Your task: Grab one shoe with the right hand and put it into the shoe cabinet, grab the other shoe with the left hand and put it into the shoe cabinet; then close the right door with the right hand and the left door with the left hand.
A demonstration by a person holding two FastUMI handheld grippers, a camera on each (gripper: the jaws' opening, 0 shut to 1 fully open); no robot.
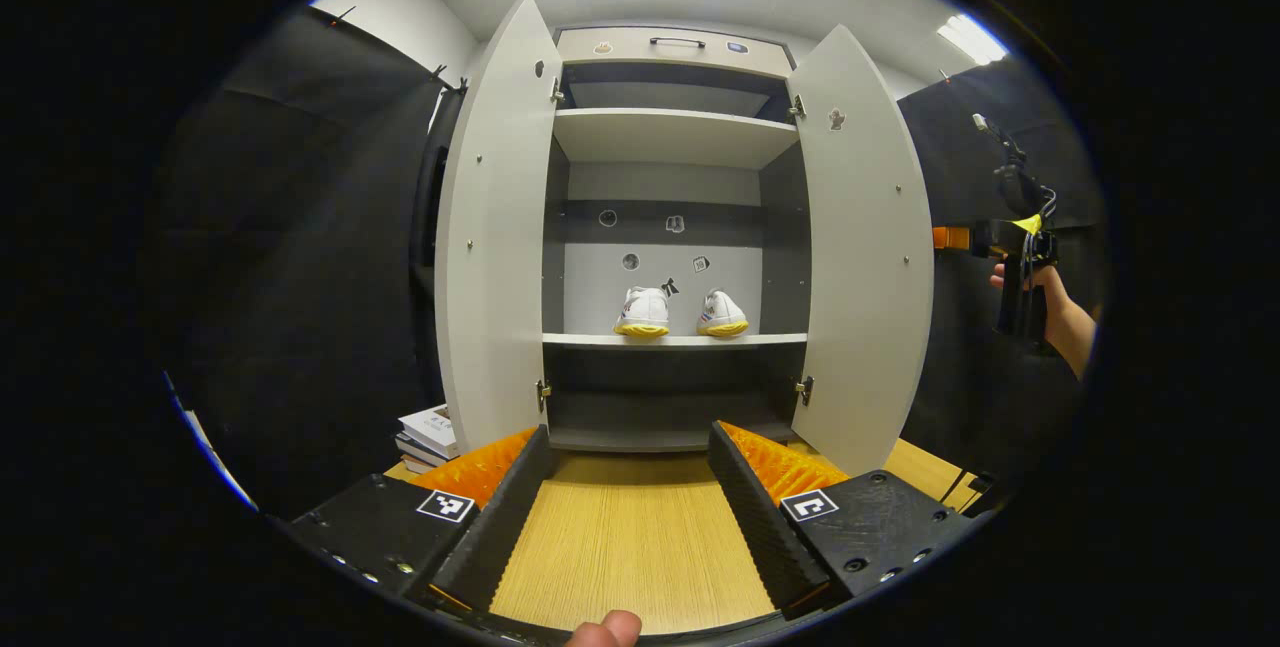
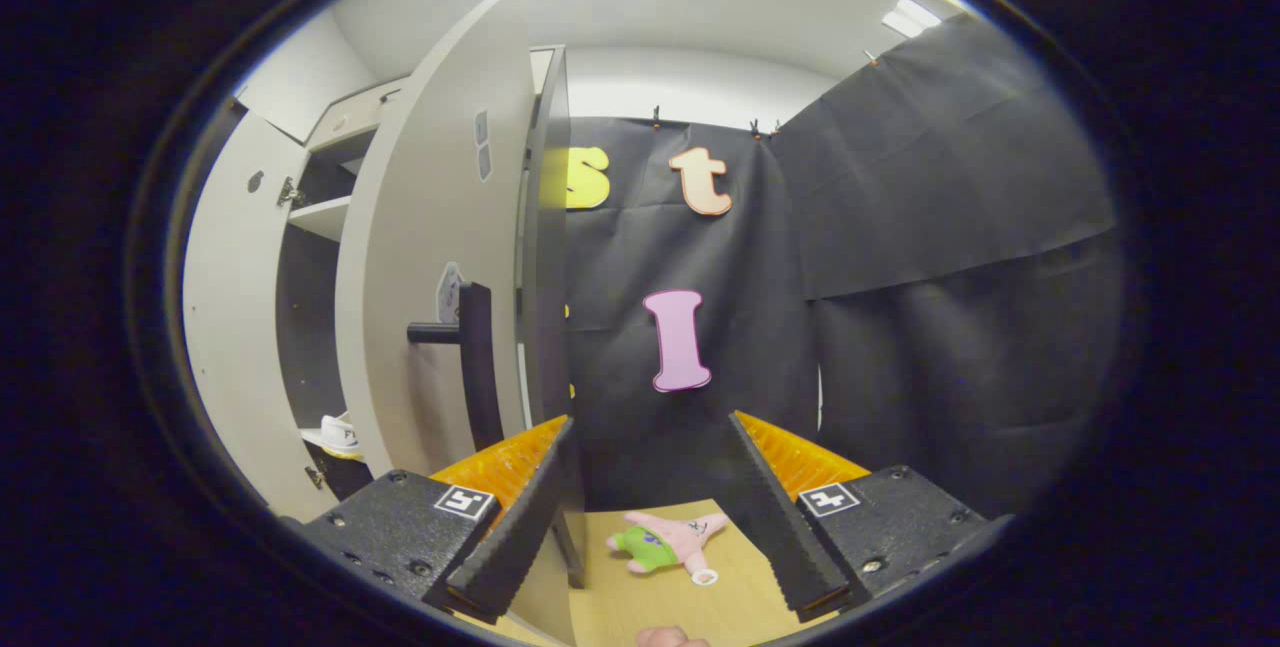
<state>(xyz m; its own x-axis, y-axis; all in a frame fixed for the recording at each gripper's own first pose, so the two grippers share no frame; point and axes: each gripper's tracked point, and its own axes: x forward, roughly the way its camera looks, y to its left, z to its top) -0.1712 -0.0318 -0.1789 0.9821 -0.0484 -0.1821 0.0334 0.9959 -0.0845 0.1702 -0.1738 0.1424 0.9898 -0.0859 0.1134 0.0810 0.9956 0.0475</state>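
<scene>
**Both shoes shelved, right door next**

Both shoes point(image 1: 680, 313) sit side by side on the middle shelf point(image 1: 675, 338) of the shoe cabinet point(image 1: 670, 77), straight ahead of the left gripper point(image 1: 632, 497) and well beyond its fingertips. Judging by that, the placing steps are done and only the two doors are left.

The right gripper point(image 2: 650, 487) has its fingers spread wide with nothing between them. The right door point(image 2: 430, 257) stands open, edge-on, ahead and to the left of this gripper. Its free vertical edge comes down just beside the left finger, and the dark bar handle point(image 2: 478, 362) on its outer face lies a little further left and higher. The door's long axis is upright, so the push should go leftward against that outer face, swinging it toward the cabinet. In the left gripper view the right gripper appears far to the right, held upright in a hand point(image 1: 1045, 302) just outside the open door, so this hand is clearly the nearer one.

The left gripper is also spread and empty, held low over the table point(image 1: 630, 547) and centred on the opening. The left door point(image 1: 495, 227) stands open ahead and to its left.

A small plush toy point(image 2: 665, 542) lies on the table between the right gripper's fingers, lower down, out of the door's way.
</scene>
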